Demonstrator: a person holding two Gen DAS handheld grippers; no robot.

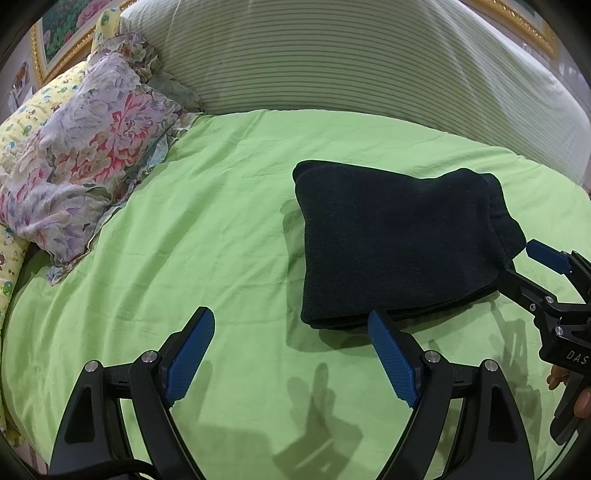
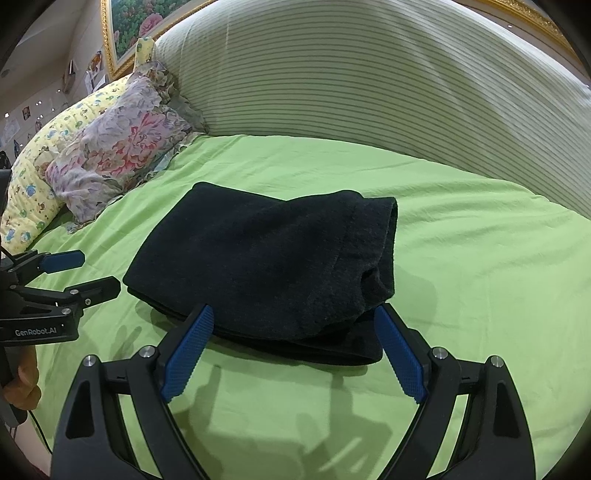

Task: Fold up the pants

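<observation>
The dark navy pants (image 1: pixel 402 243) lie folded in a compact thick stack on the green bedsheet (image 1: pixel 221 221); they also show in the right wrist view (image 2: pixel 273 262). My left gripper (image 1: pixel 291 321) is open and empty, just in front of and left of the stack's near edge. It also shows in the right wrist view (image 2: pixel 92 273), at the left. My right gripper (image 2: pixel 295 317) is open and empty, its fingertips at the stack's near edge. It shows in the left wrist view (image 1: pixel 524 264) by the stack's right side.
A floral pillow (image 1: pixel 85 155) and a yellow patterned pillow (image 1: pixel 22 125) lie at the left of the bed. A striped padded headboard (image 1: pixel 351 62) runs along the back. A gold-framed picture (image 2: pixel 125 29) hangs behind.
</observation>
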